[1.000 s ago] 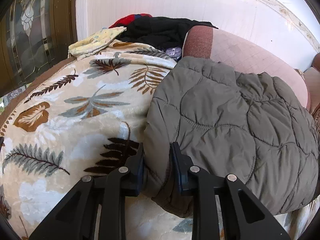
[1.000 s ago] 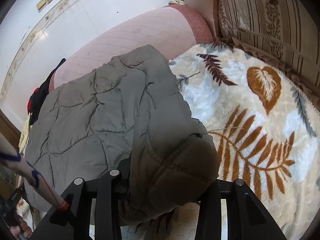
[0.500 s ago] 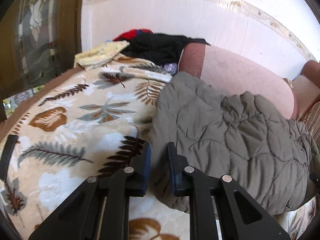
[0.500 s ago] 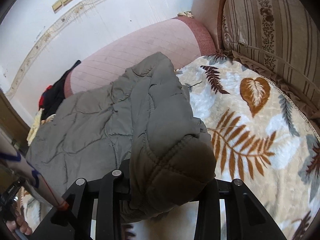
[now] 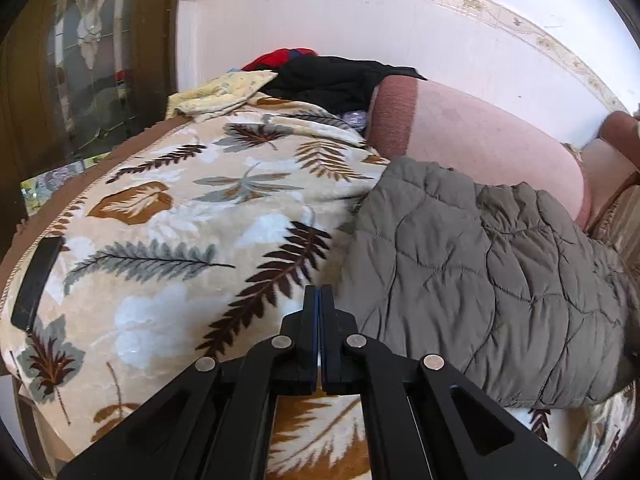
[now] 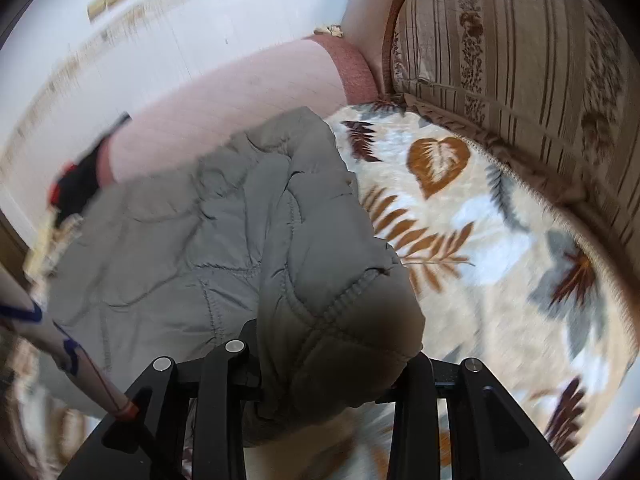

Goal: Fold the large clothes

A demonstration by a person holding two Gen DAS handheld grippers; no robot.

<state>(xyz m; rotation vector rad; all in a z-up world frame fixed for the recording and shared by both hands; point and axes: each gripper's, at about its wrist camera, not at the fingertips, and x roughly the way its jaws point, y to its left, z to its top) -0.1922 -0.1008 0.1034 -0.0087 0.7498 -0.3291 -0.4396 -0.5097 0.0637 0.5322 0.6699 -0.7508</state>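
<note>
A grey-green quilted jacket (image 5: 480,276) lies folded on a leaf-patterned blanket (image 5: 180,248) that covers a sofa seat. My left gripper (image 5: 319,300) is shut and empty, just off the jacket's left edge, above the blanket. In the right wrist view the jacket (image 6: 208,240) bulges over my right gripper (image 6: 332,364). Its fingers stand wide apart with a thick fold of the jacket between them. The fingertips are hidden by the cloth.
A pink bolster (image 5: 480,136) lies behind the jacket by the white wall. A pile of black, red and yellow clothes (image 5: 320,76) sits at the far end. A dark flat object (image 5: 36,280) lies on the blanket's left edge. A striped cushion (image 6: 520,60) stands at the right.
My left gripper let go of the jacket's edge, pulled back to the left and shut empty. My right gripper stayed around the jacket fold while its view shifted and blurred.
</note>
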